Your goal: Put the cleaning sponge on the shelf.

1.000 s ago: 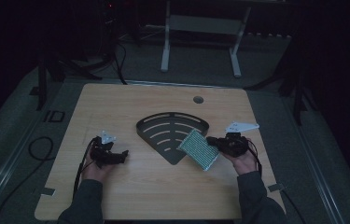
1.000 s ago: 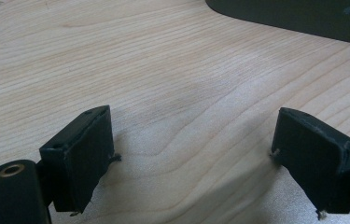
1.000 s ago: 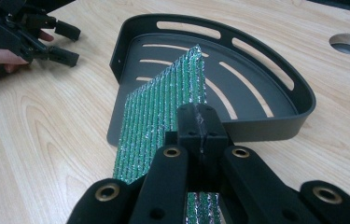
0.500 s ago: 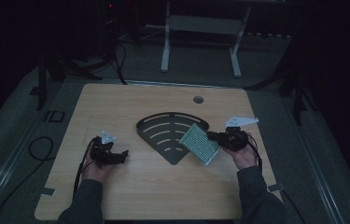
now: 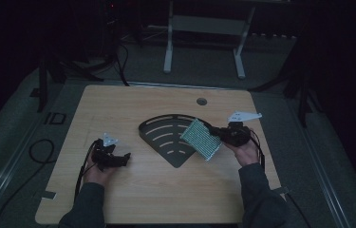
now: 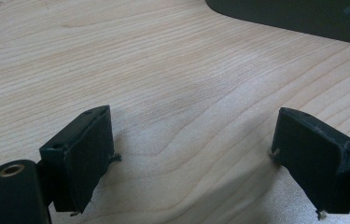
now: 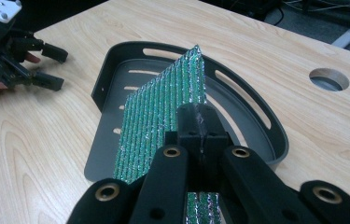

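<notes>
Green glittering scouring pad [image 5: 201, 138], seen from the high view, hangs tilted over the dark fan-shaped slotted metal tray [image 5: 166, 137], pinched by the right gripper [image 5: 218, 134]. Left gripper view: left gripper [image 6: 191, 149] jaws apart over bare wooden table [image 6: 163, 70]. Right gripper view: jaws clamped on the pad's edge; lower it flat inside the tray rim before letting go.

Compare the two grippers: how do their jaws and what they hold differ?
The right gripper has its jaws shut on the green sponge, held over the tray; the left gripper has its jaws wide open with nothing between them. The right is lifted; the left sits low over the table. Both are black and hand-held.
</notes>
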The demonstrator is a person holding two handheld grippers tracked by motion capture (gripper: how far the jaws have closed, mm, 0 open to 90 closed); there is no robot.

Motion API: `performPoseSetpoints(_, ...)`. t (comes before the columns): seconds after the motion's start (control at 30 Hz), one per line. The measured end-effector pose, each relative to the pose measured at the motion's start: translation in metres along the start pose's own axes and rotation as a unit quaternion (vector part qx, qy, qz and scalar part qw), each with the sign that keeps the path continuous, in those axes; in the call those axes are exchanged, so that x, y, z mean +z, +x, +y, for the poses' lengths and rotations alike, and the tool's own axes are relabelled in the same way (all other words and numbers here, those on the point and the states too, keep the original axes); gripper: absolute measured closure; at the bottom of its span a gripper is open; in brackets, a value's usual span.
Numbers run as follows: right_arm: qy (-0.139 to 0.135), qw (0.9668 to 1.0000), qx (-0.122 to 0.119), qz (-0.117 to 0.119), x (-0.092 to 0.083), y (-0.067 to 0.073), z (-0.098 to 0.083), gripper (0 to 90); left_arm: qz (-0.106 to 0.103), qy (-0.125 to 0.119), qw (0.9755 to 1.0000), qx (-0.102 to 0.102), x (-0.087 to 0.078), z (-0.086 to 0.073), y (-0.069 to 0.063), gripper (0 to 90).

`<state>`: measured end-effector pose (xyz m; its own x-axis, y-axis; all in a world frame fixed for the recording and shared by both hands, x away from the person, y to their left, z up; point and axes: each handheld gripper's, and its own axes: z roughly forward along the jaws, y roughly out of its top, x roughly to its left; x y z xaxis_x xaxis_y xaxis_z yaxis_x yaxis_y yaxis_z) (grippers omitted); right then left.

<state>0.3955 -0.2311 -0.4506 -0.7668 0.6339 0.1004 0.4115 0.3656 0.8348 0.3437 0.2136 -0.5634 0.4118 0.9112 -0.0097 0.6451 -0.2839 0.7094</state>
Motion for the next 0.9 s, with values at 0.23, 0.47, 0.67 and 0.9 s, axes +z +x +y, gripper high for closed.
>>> performPoseSetpoints(0.23,-0.009,0.9999,0.002,0.005,0.007,-0.003,0.002,90.0,0.000,0.000,1.0000,0.001,0.000,0.000,0.000,13.1)
performPoseSetpoints(0.47,-0.010,0.9999,0.001,0.009,0.017,-0.005,0.004,90.0,0.000,0.000,1.0000,0.001,0.000,0.000,0.000,13.0)
performPoseSetpoints(0.67,-0.012,0.9999,-0.003,0.010,0.019,-0.006,0.010,90.0,0.000,-0.001,1.0000,0.000,0.000,0.000,0.000,13.0)
performPoseSetpoints(0.9,-0.017,0.9998,-0.007,0.010,0.020,-0.010,0.016,90.0,0.000,-0.001,1.0000,-0.001,0.000,0.000,0.000,13.1)
